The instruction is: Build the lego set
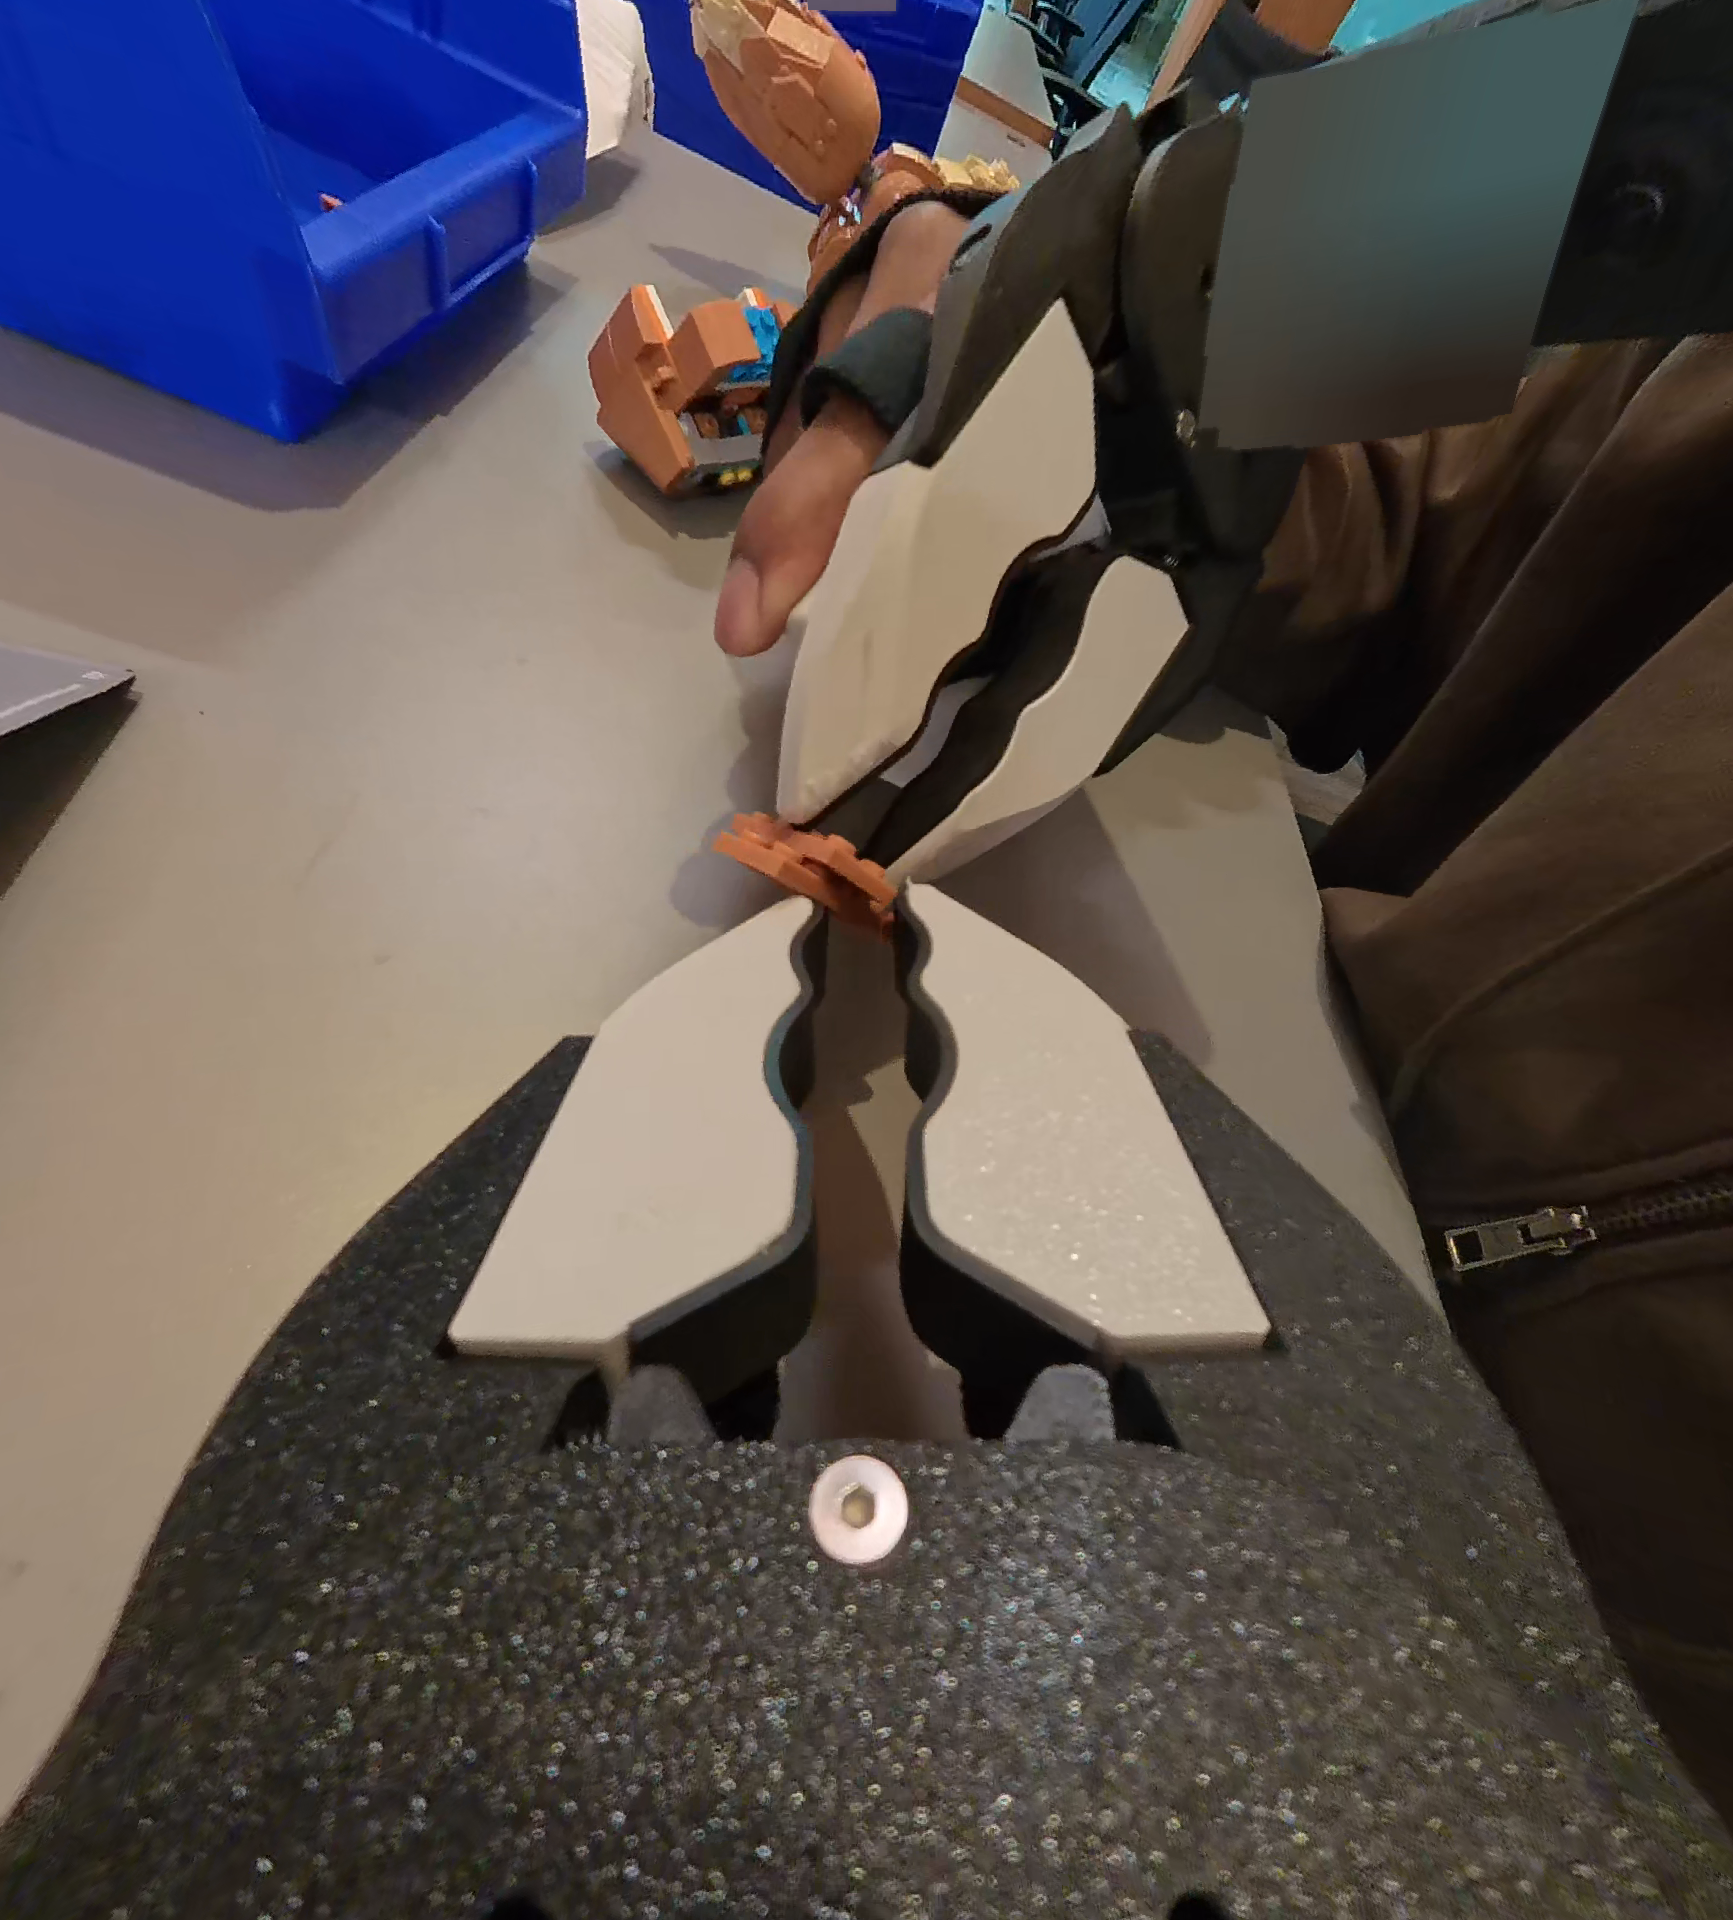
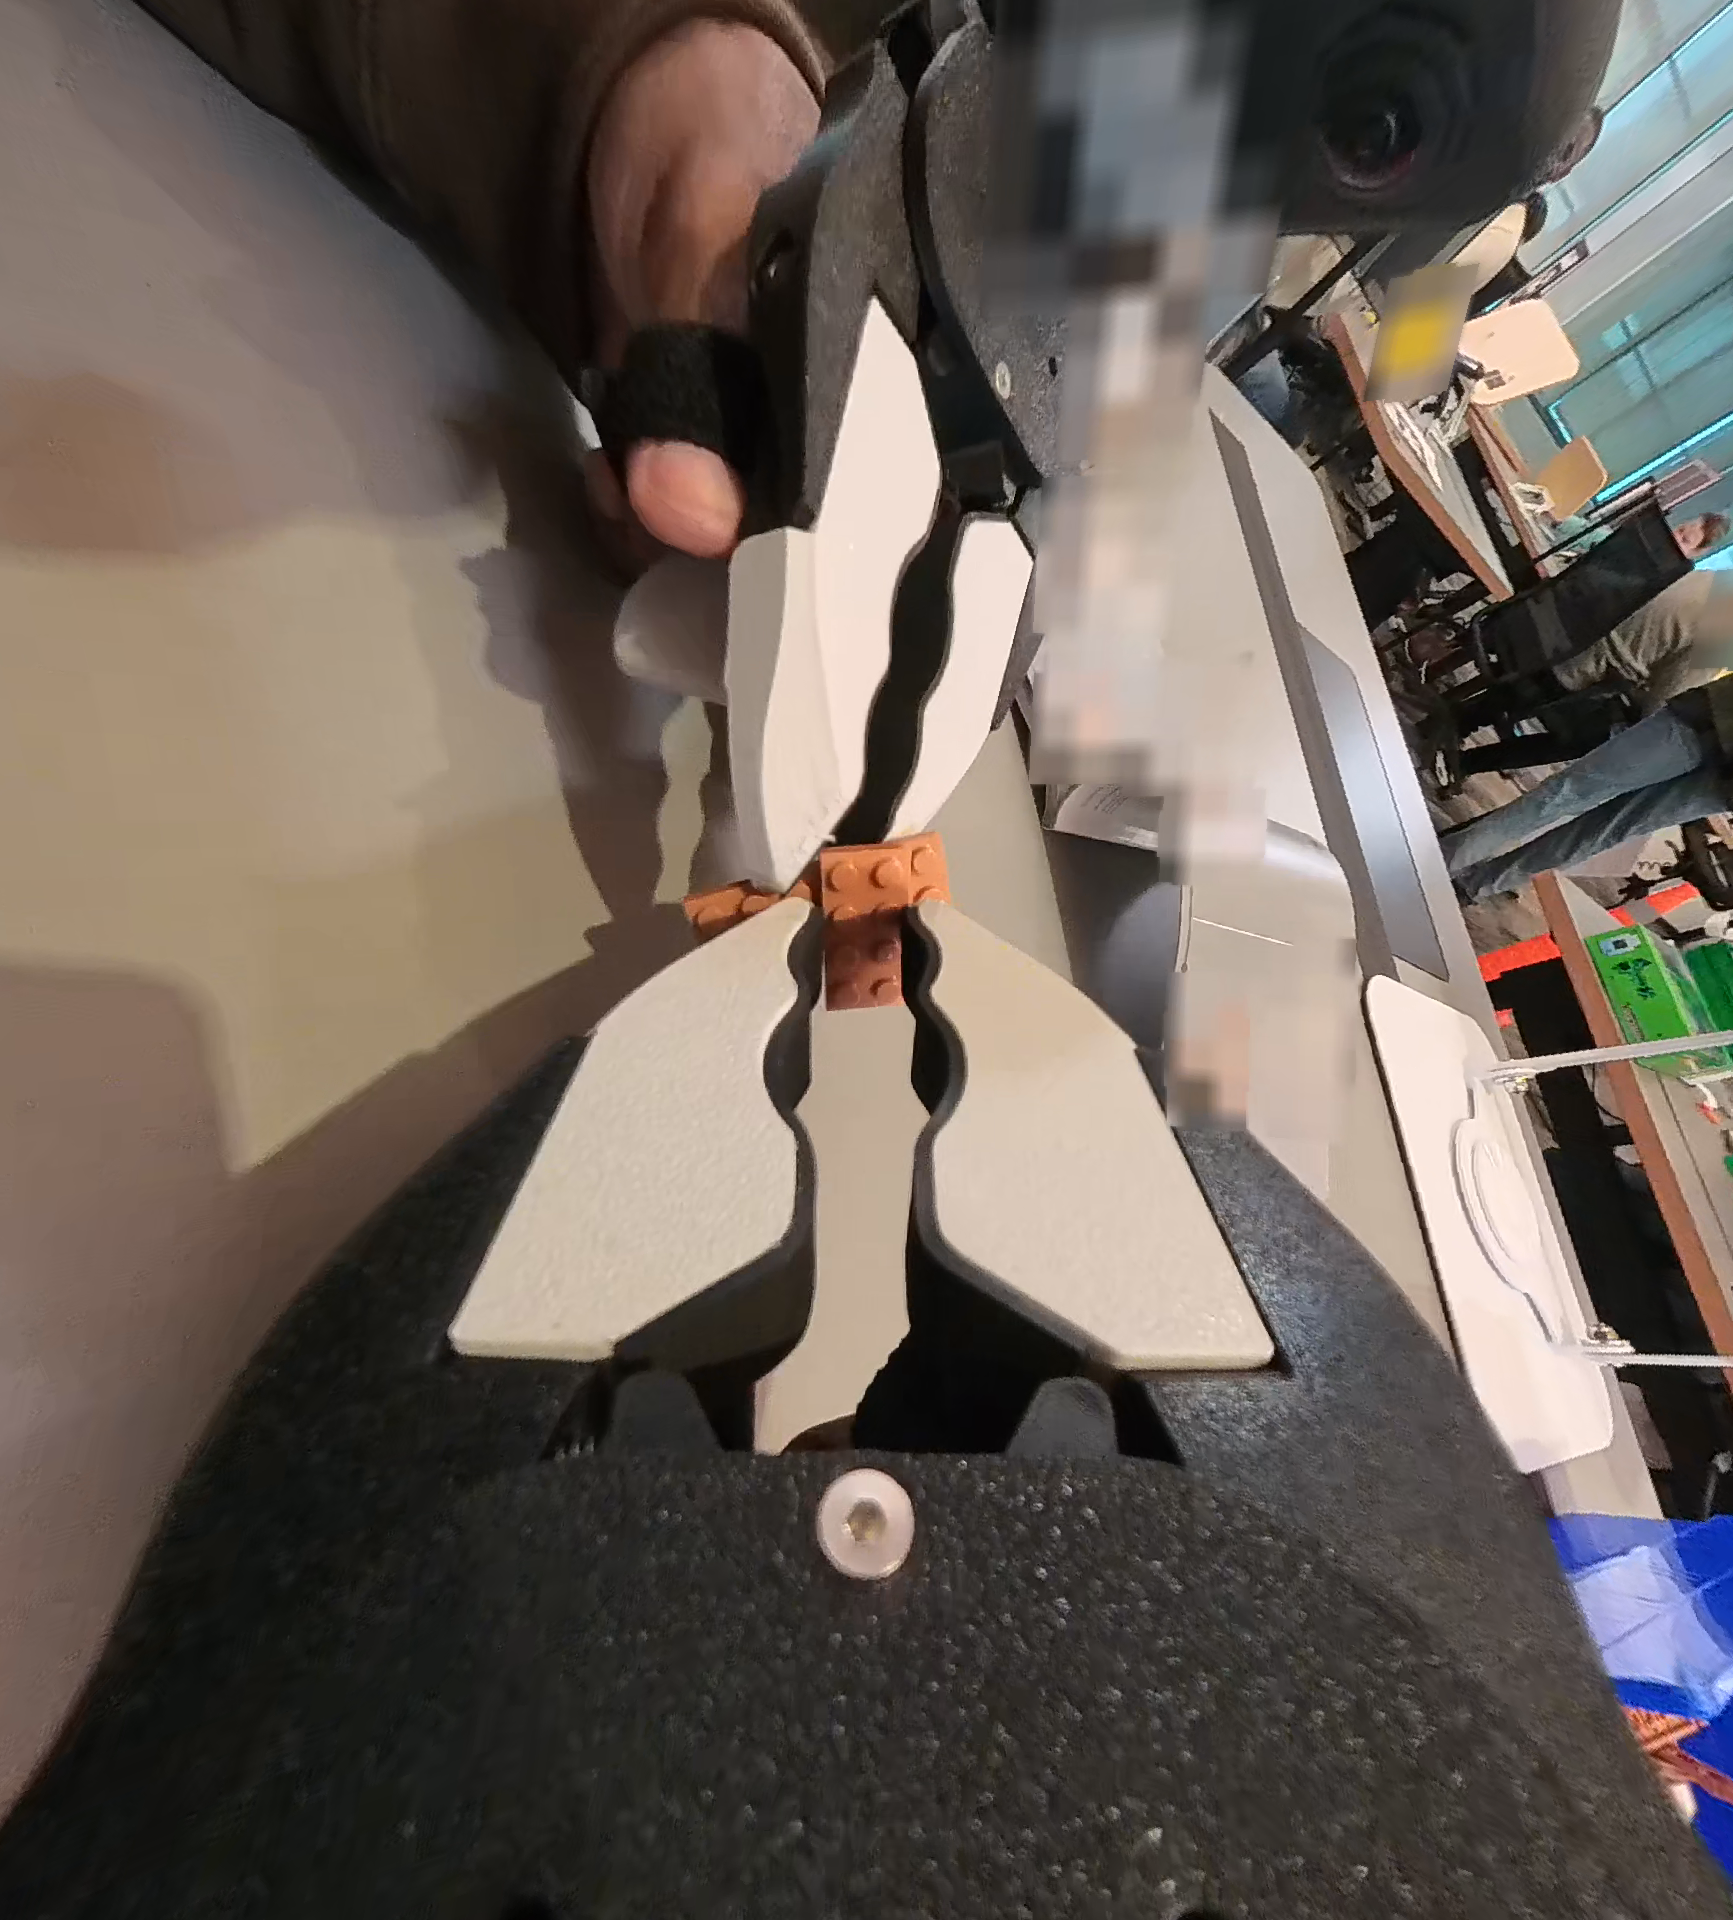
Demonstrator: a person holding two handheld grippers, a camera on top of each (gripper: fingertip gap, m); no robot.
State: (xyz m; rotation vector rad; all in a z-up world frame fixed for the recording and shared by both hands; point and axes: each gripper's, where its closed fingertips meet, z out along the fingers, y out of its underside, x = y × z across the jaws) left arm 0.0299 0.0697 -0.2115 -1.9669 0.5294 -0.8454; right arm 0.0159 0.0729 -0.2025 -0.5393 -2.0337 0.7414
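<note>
- The right hand-held gripper (image 2: 857, 935) pinches a small orange-brown brick piece (image 2: 867, 971) between its fingertips, jaws nearly together.
- Straight ahead, tip to tip, the left hand-held gripper (image 2: 877, 831) clamps a lighter orange studded brick (image 2: 883, 878) that touches the first piece.
- A hand (image 2: 680, 312) with a black finger strap holds that far gripper.
- A beige tabletop (image 2: 218, 675) lies to the left.
- A blue bin (image 2: 1714, 1662) sits at the lower right.

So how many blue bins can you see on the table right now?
2 in the left wrist view: a large blue bin at far left, and another behind the brown lego figure. More may sit outside the frame.
</note>
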